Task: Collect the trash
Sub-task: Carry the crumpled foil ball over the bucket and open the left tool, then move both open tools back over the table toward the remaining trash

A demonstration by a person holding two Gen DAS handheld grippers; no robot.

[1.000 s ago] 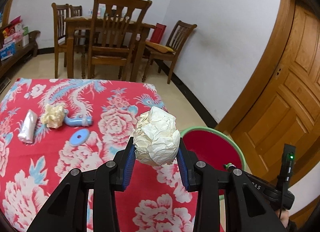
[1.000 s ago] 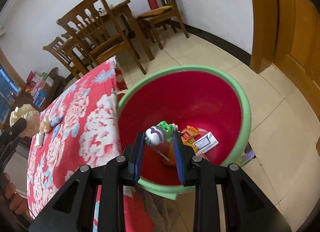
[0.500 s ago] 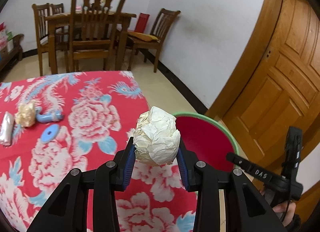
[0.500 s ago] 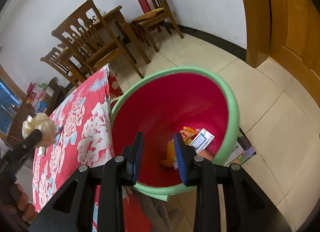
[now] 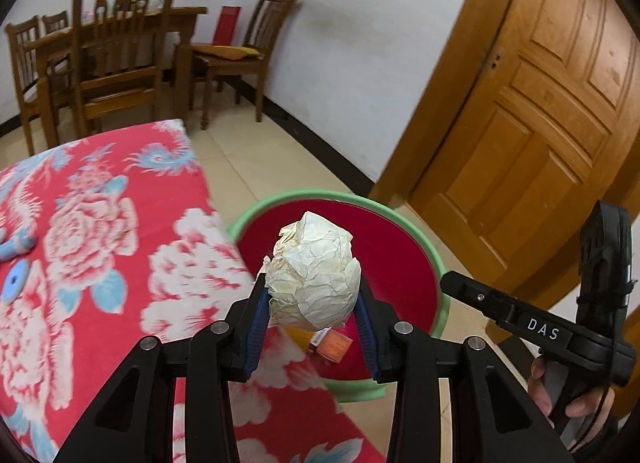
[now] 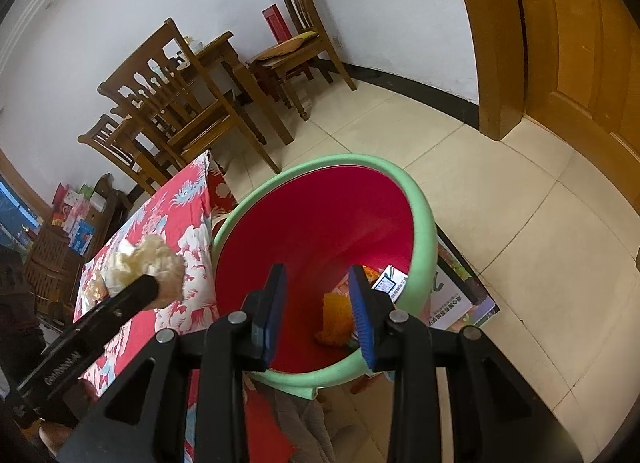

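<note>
A: Paper ball (image 5: 313, 271), go.
B: Cream paper, crumpled hard, matt, rough with creases.
A: Bin (image 6: 425, 223)?
B: Plastic. Smooth red inside, slight sheen, pale green rolled rim.
A: Table cover?
B: Tablecloth (image 5: 120, 247) is printed cloth, red with white and blue flowers, matt, hangs soft over the table's edge.
A: Gripper bodies?
B: Left gripper (image 5: 313, 321) and right gripper (image 6: 318, 313): black matt plastic, silver metal pins, ribbed blue pads.
A: Background?
B: Door (image 5: 552, 111) and chairs (image 5: 120, 59) are varnished wood, semi-gloss. Floor (image 6: 520, 231) is glazed cream tile. Wall is matt white paint.
</note>
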